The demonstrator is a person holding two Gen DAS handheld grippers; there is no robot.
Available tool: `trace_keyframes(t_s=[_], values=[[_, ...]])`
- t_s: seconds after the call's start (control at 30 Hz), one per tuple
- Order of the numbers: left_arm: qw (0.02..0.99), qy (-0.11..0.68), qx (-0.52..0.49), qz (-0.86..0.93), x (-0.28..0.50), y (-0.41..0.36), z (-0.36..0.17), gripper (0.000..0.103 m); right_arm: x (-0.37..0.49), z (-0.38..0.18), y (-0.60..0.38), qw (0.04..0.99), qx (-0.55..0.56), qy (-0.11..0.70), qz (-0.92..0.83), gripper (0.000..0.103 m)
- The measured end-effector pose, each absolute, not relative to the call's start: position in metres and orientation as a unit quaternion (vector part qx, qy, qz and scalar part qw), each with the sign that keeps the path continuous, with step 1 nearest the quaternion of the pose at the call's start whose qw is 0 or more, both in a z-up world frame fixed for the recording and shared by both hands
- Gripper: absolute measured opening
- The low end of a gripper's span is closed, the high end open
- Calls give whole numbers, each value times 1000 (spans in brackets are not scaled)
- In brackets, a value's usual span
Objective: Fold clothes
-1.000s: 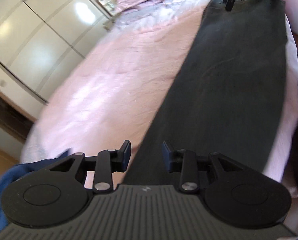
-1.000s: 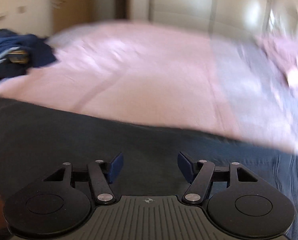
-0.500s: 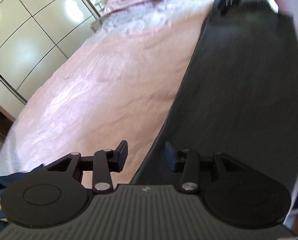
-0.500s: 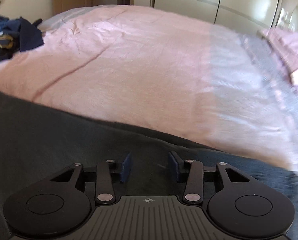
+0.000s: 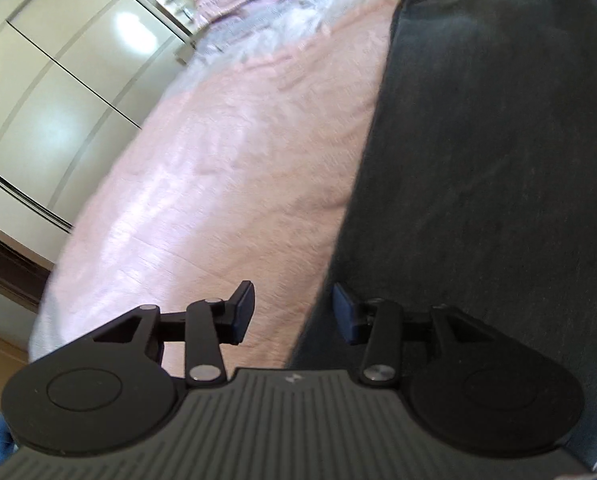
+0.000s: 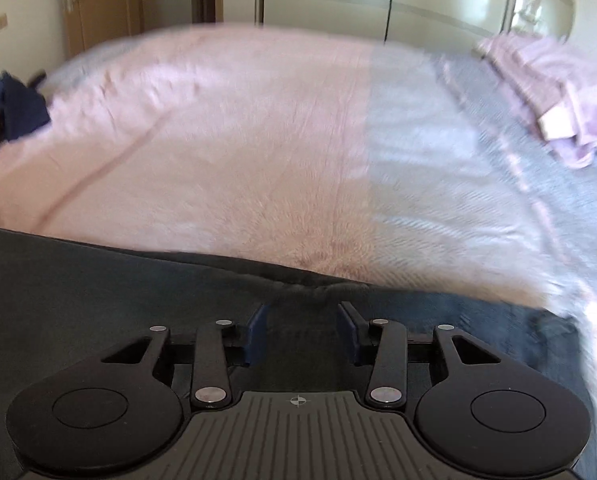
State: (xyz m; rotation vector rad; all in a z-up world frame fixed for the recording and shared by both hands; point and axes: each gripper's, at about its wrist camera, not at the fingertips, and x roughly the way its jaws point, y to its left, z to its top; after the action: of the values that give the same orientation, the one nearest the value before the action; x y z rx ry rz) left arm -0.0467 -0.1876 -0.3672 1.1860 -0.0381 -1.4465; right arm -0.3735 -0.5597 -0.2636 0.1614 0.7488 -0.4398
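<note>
Dark grey-black jeans (image 5: 490, 152) lie stretched flat along the near edge of a pink bed cover (image 5: 234, 168). My left gripper (image 5: 293, 312) is open and empty, low over the jeans' far edge near the leg end; one finger is over the bed cover, the other over the denim. My right gripper (image 6: 301, 326) is open, with the jeans' (image 6: 98, 288) far edge bunched a little between and just ahead of its fingers. Whether the pads touch the fabric I cannot tell.
White wardrobe doors (image 5: 50, 92) run along the far side of the bed. Folded pink-lilac clothes (image 6: 554, 92) sit at the bed's head end on the grey part of the cover (image 6: 450, 184). A dark blue pile of clothes (image 6: 10, 112) lies at the foot end.
My right gripper narrowed its opening and came down to the jeans' far edge, which now puckers ahead of its fingers. My left gripper stayed open and shifted slightly along the jeans' edge.
</note>
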Motion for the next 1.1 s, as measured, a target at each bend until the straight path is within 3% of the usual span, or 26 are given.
trace_keyframes(t_s=[0.1, 0.13, 0.17, 0.23, 0.4, 0.47, 0.6, 0.83, 1.1], values=[[587, -45, 486, -645, -73, -176, -347, 40, -427, -244, -516, 918, 106, 299, -237, 44], [574, -60, 480, -660, -88, -172, -342, 41, -445, -242, -500, 920, 116, 281, -246, 49], [561, -74, 474, -674, -104, -168, -337, 46, -462, -242, -483, 921, 122, 267, -254, 64], [532, -104, 461, -703, -135, -161, -328, 52, -490, -248, -452, 919, 134, 250, -274, 74], [408, -182, 439, -779, -234, -155, -338, 56, -538, -271, -401, 901, 192, 225, -317, 74], [368, -214, 450, -785, -267, -161, -355, 50, -549, -280, -393, 890, 230, 217, -328, 74], [323, -225, 475, -787, -302, -188, -381, 7, -555, -292, -384, 880, 272, 212, -326, 74], [369, -165, 441, -801, -281, -227, -349, 2, -529, -305, -378, 891, 284, 200, -293, 73], [394, -159, 418, -803, -271, -223, -321, 2, -492, -316, -399, 874, 350, 118, -315, 69]])
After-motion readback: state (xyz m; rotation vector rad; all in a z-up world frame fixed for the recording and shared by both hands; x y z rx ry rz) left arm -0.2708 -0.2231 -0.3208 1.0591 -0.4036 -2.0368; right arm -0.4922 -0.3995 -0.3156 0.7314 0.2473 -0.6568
